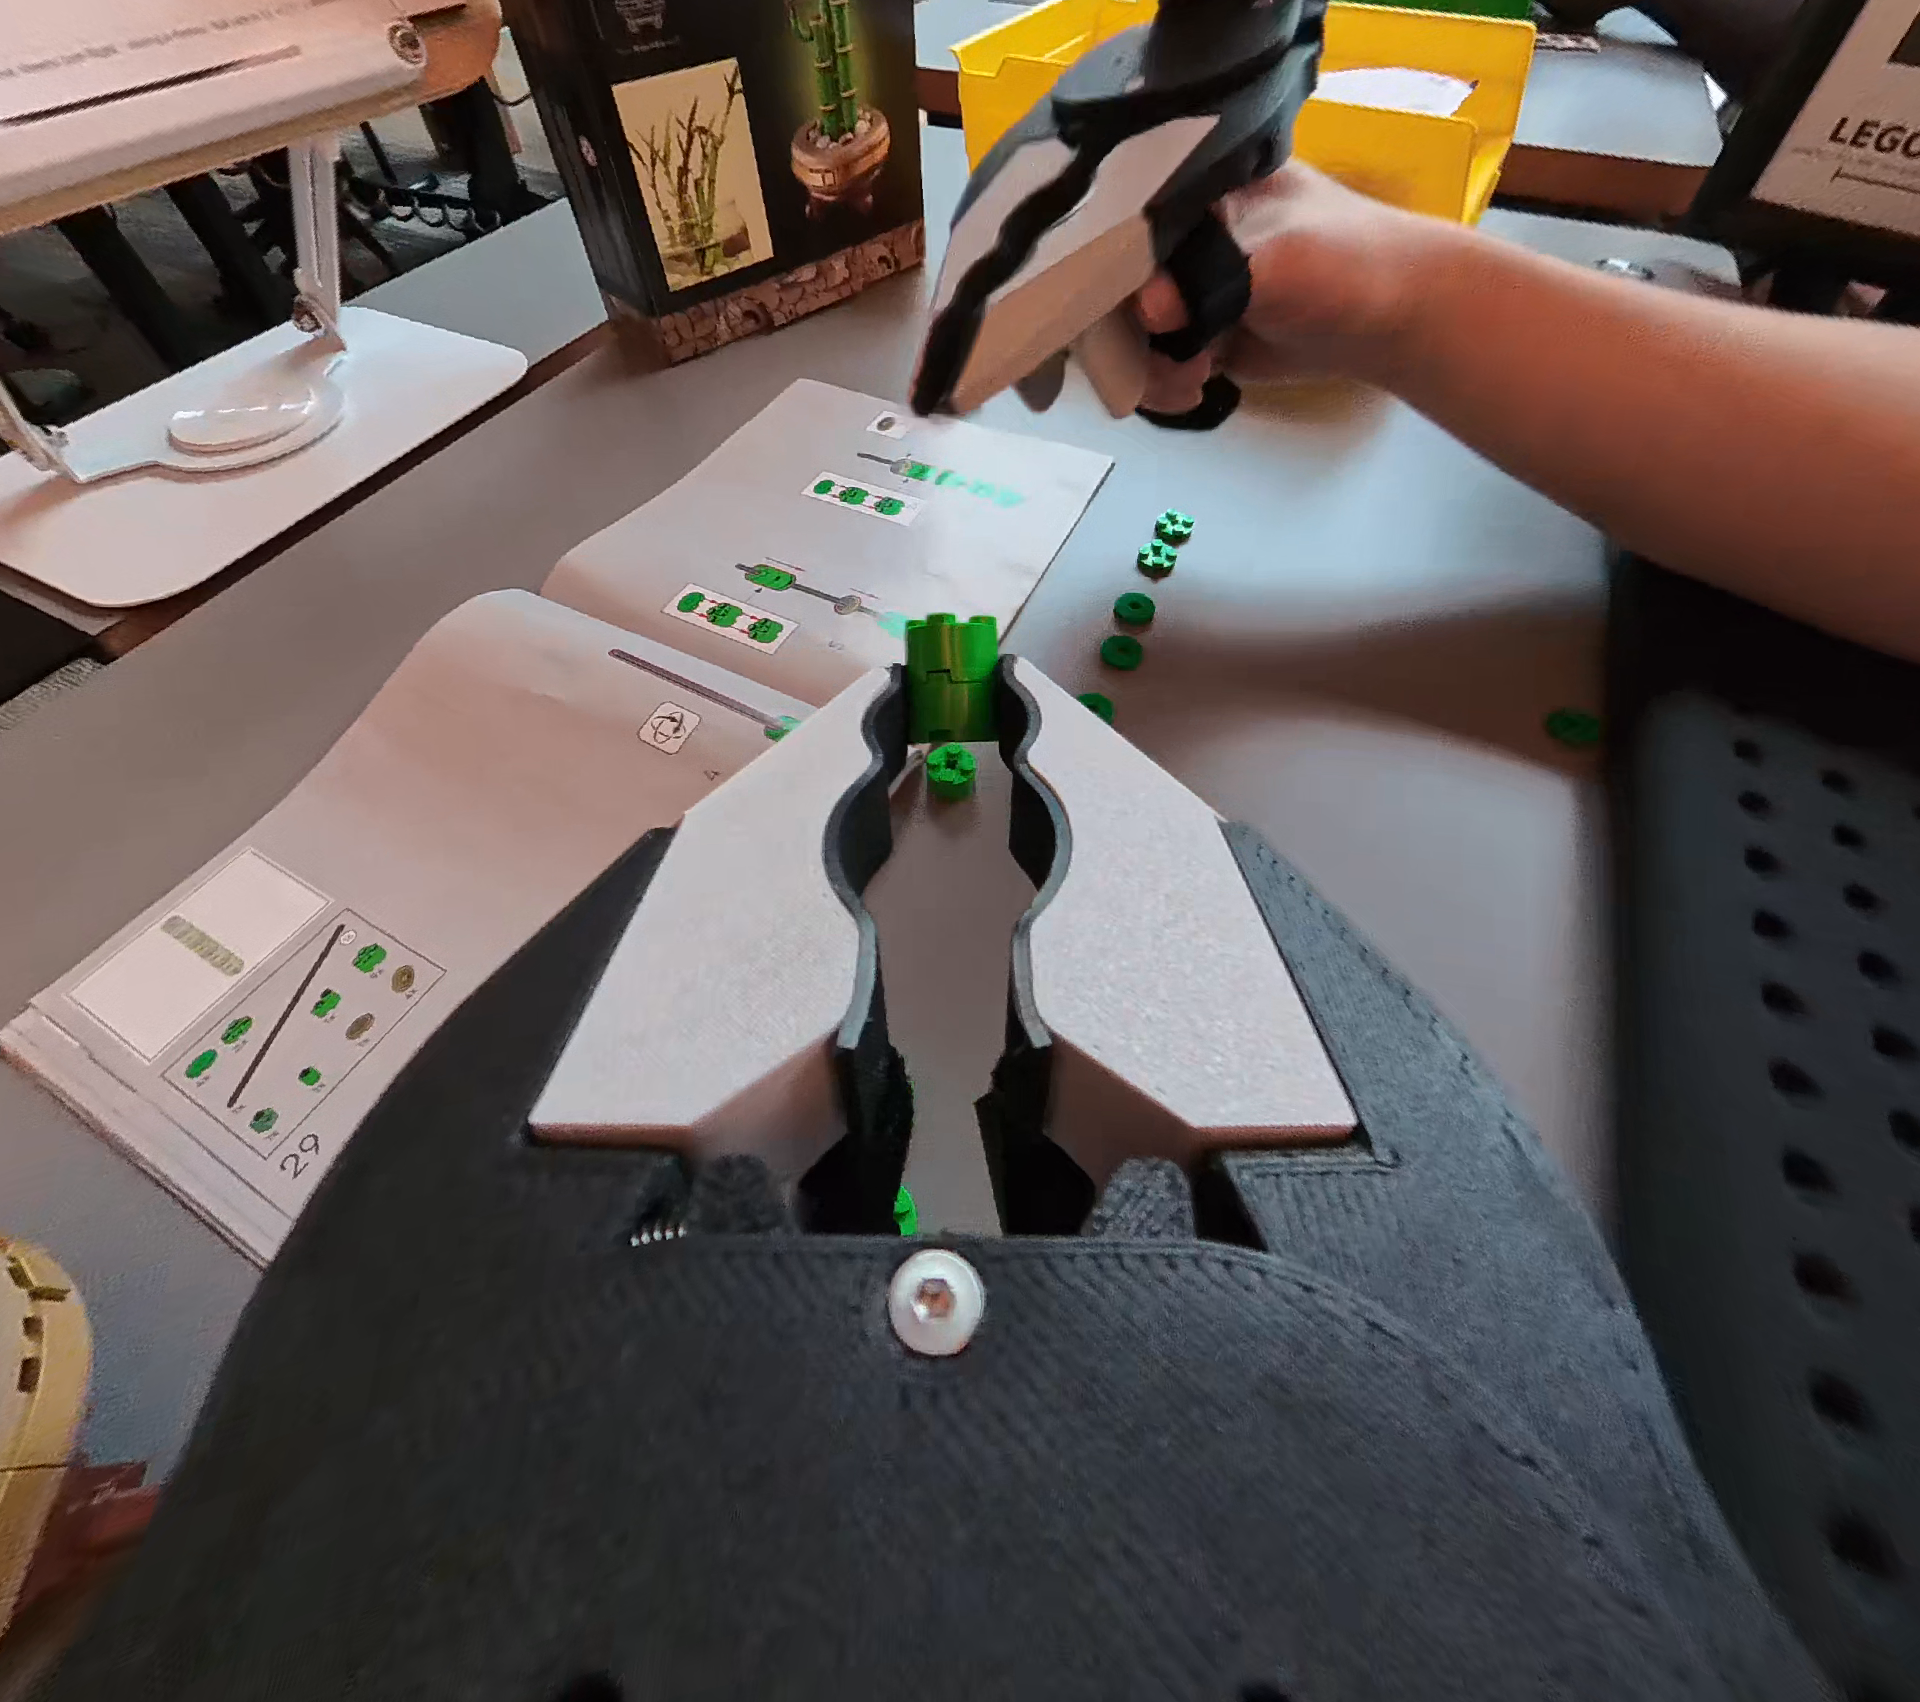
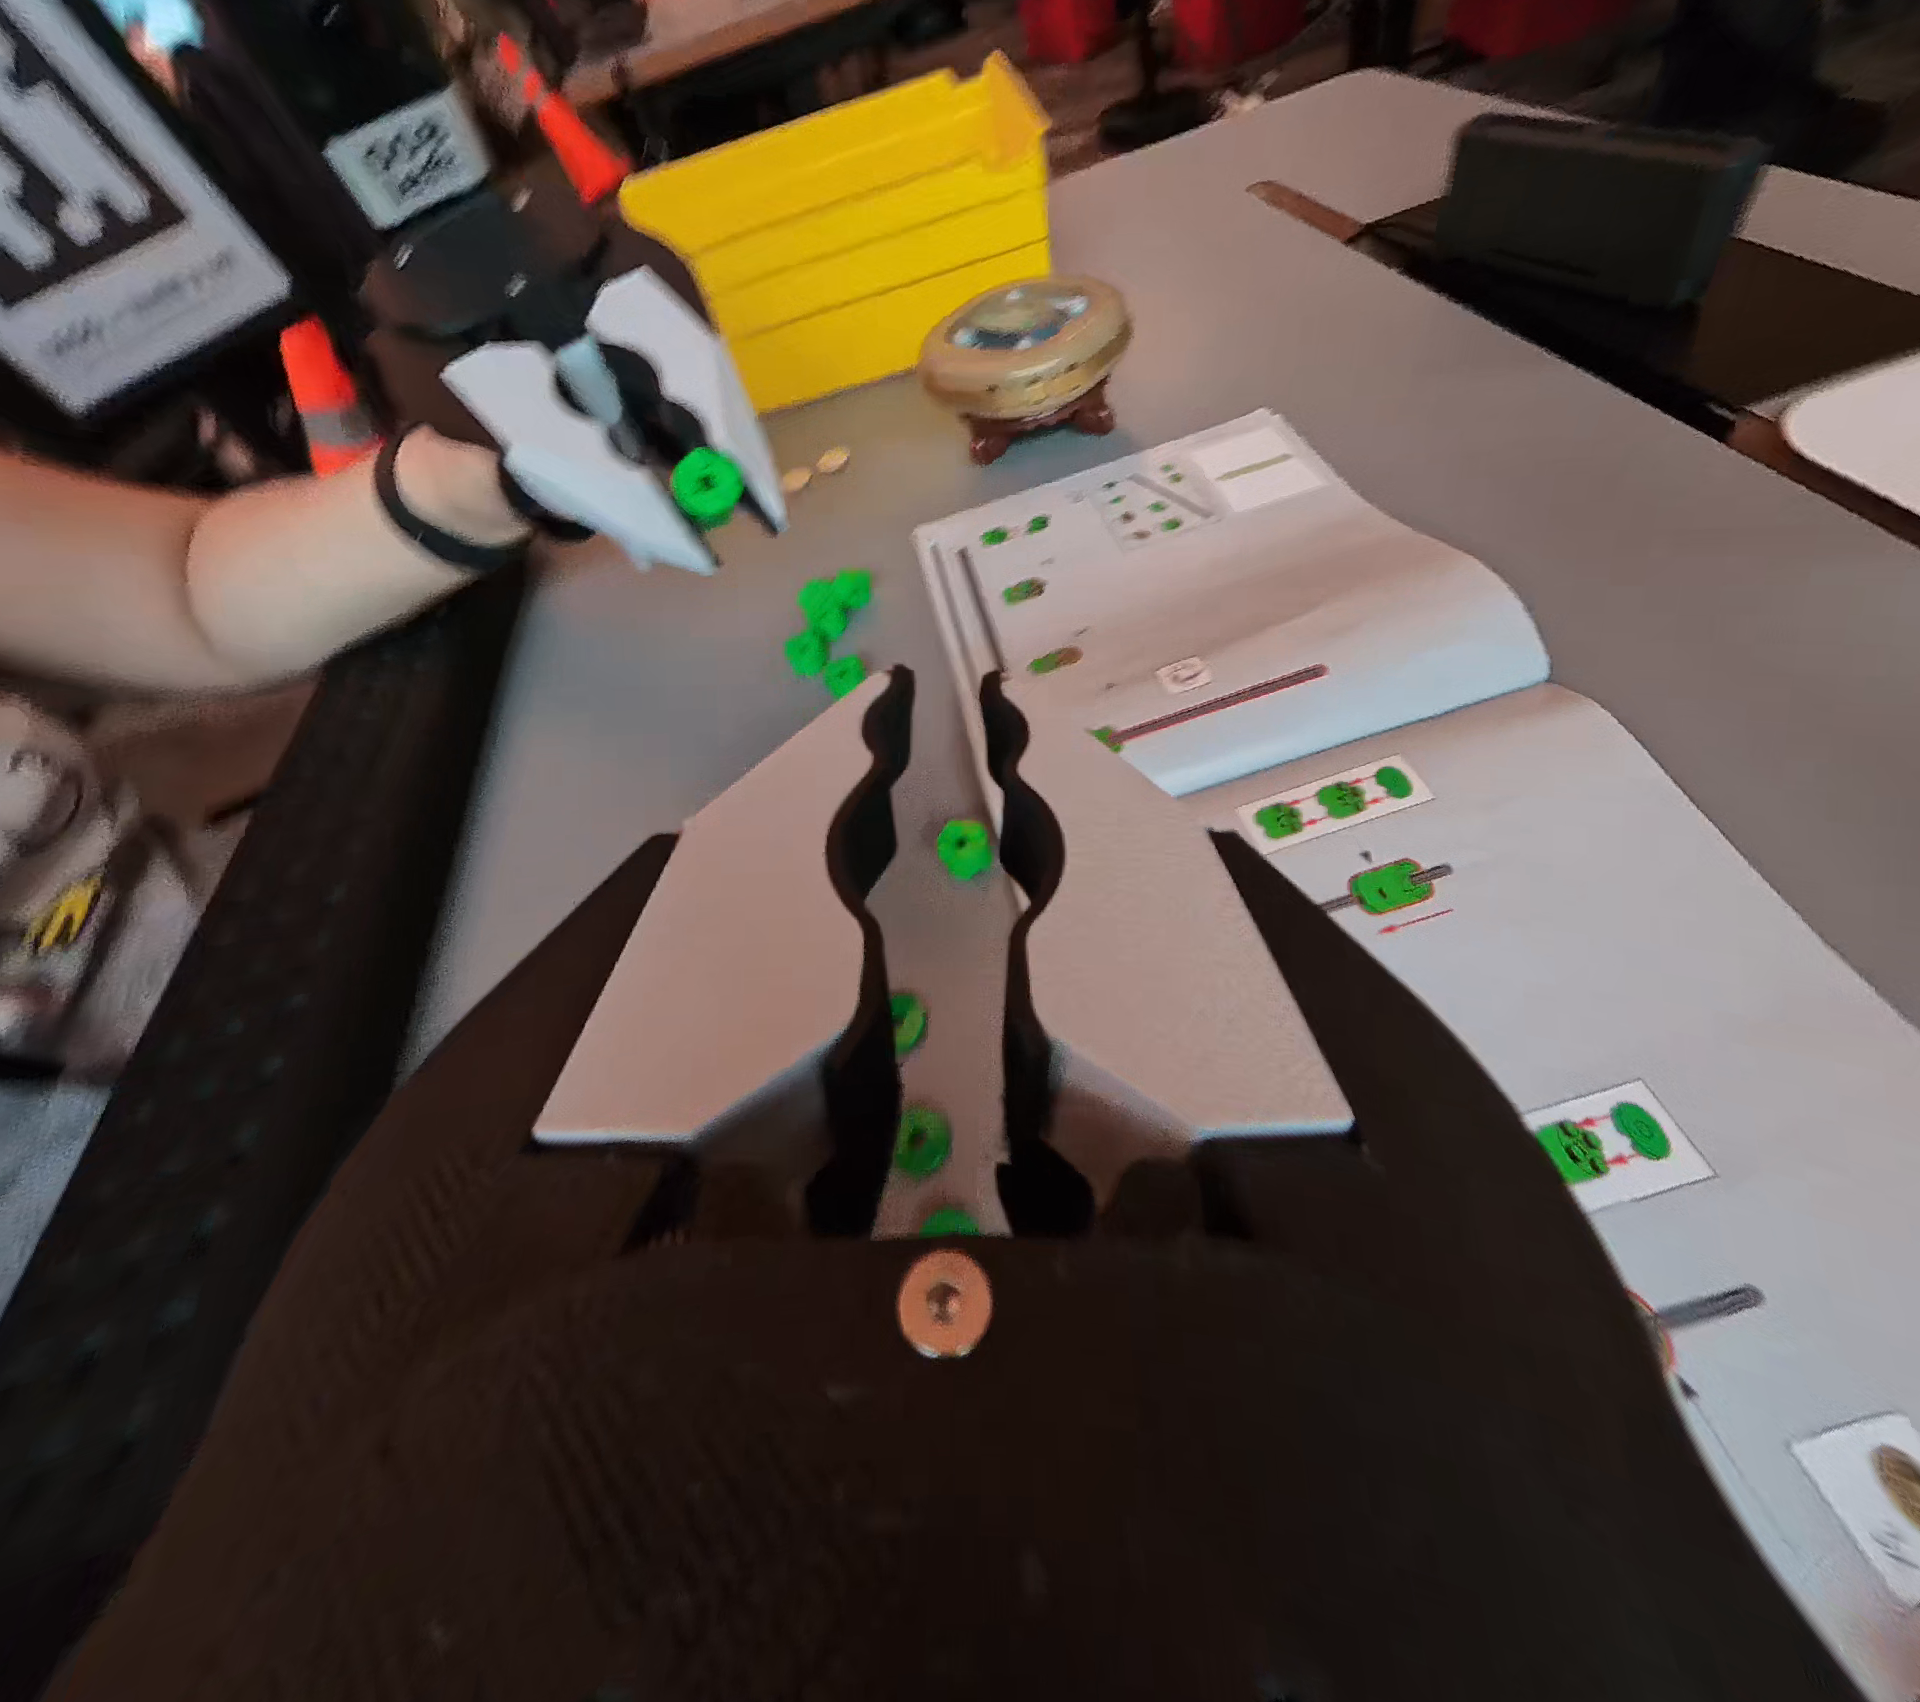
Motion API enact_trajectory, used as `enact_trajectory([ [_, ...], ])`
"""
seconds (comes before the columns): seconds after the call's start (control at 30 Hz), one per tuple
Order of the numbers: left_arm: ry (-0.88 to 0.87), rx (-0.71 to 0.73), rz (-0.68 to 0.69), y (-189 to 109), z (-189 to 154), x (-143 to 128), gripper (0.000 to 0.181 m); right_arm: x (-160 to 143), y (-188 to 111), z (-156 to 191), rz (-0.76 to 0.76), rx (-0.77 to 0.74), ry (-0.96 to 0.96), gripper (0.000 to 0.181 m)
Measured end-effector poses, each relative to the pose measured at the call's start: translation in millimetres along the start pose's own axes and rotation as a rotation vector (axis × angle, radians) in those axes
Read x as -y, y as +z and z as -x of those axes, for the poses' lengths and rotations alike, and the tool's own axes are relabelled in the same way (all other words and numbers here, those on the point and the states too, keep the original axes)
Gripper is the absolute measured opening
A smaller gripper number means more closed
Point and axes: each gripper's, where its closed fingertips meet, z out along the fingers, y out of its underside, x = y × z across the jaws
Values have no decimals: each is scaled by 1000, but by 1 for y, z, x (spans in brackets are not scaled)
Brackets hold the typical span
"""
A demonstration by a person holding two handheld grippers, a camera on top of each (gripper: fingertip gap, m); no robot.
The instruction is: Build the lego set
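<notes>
Left hand-held gripper (image 1: 951, 676) pinches green brick (image 1: 951, 678); right hand-held gripper (image 2: 945, 681) slightly spread, empty: recommend align w/ 1 loose stud (image 2: 963, 849), then close squarely.

Instruction booklet (image 1: 582, 748) open on the table (image 1: 1351, 717) left of the left gripper (image 1: 948, 678), loose round pieces (image 1: 1132, 608) in a row right of its tips, set box (image 1: 717, 52) and bin (image 1: 1403, 125) beyond.

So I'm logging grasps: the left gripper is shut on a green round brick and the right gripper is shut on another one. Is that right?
Only partly. The left gripper is shut on the green round brick, but the right gripper holds nothing: the right wrist view shows its jaws apart, with only table and loose green pieces seen between and beyond them.
</notes>
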Motion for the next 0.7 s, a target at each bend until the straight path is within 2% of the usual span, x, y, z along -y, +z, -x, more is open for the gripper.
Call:
enact_trajectory([
  [0.1, 27, -16, -15, -1, -7, 4, 14, -18, -15, 25, 238, -34, -129, 16],
  [0.17, 32, -15, -17, -1, -8, 4, 14, -44, -26, 47, 418, -53, -138, 15],
  [0.27, 31, -14, -4, 0, -7, 2, 14, -109, -46, 102, 714, 44, -47, 15],
  [0.33, 22, -27, -1, 1, -9, 2, 15, -147, -63, 126, 843, 52, -86, 15],
  [0.4, 21, -36, -9, 1, -12, 4, 15, -160, -70, 138, 841, 19, -121, 13],
  [0.53, 35, -42, -21, 0, -17, 7, 14, -156, -74, 135, 740, -69, -114, 8],
  [0.7, 51, -46, -21, 1, -21, 8, 15, -173, -75, 135, 769, -74, -101, 6],
])
